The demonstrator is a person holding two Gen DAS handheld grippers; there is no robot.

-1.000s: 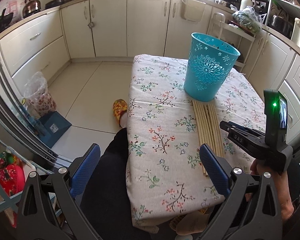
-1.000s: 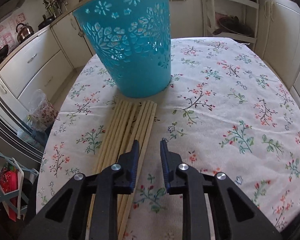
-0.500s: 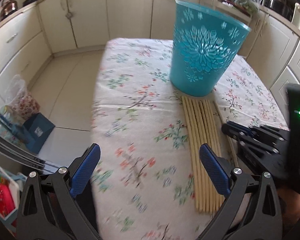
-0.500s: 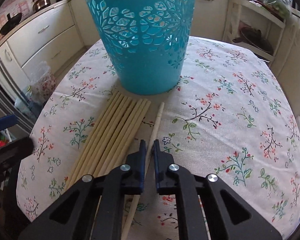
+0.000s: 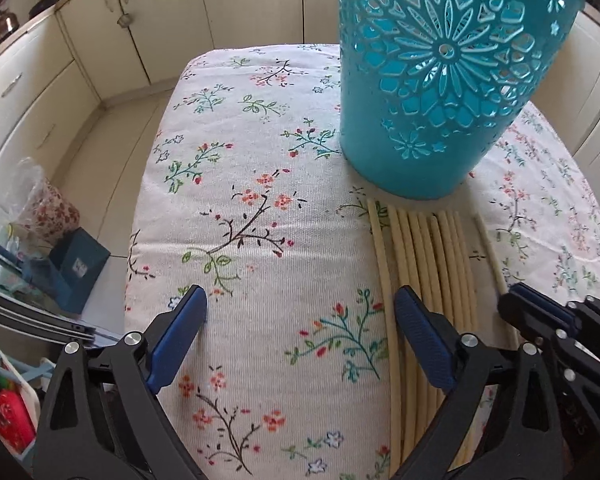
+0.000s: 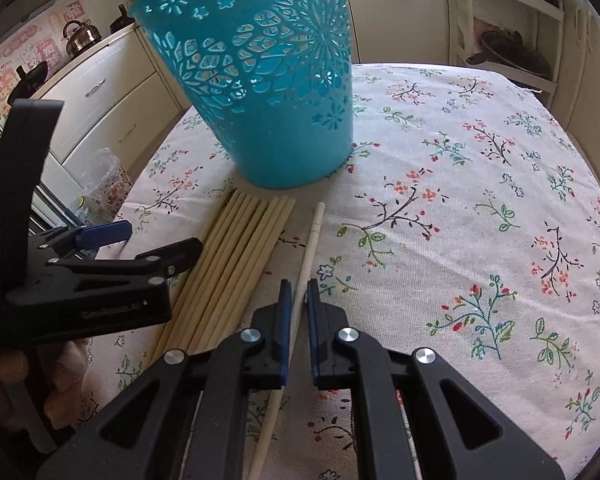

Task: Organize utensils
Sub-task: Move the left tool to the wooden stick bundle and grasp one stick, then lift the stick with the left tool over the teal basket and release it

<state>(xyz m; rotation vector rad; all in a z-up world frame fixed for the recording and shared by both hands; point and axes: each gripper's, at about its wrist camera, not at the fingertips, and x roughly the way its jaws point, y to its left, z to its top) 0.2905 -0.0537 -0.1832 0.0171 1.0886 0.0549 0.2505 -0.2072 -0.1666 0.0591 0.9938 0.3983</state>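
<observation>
Several pale wooden chopsticks (image 6: 236, 264) lie side by side on the floral tablecloth, in front of a tall turquoise cut-out basket (image 6: 268, 92). One chopstick (image 6: 310, 240) lies apart to the right of the bundle, and my right gripper (image 6: 298, 292) is shut on it, low over the cloth. In the left wrist view the bundle (image 5: 432, 264), the basket (image 5: 440, 80) and the single chopstick (image 5: 490, 252) show too. My left gripper (image 5: 300, 308) is wide open and empty over the cloth, its right finger above the bundle's left edge.
The table (image 5: 228, 160) stands in a kitchen with cream cabinets (image 5: 40, 92) around it. The table's left edge drops to the floor, where a bag (image 5: 48, 208) and a blue box (image 5: 78, 264) sit. A shelf rack (image 6: 512, 36) stands behind.
My left gripper has moved forward over the table, close to the chopsticks and basket. My right gripper has closed on the rightmost chopstick and drawn it away from the bundle.
</observation>
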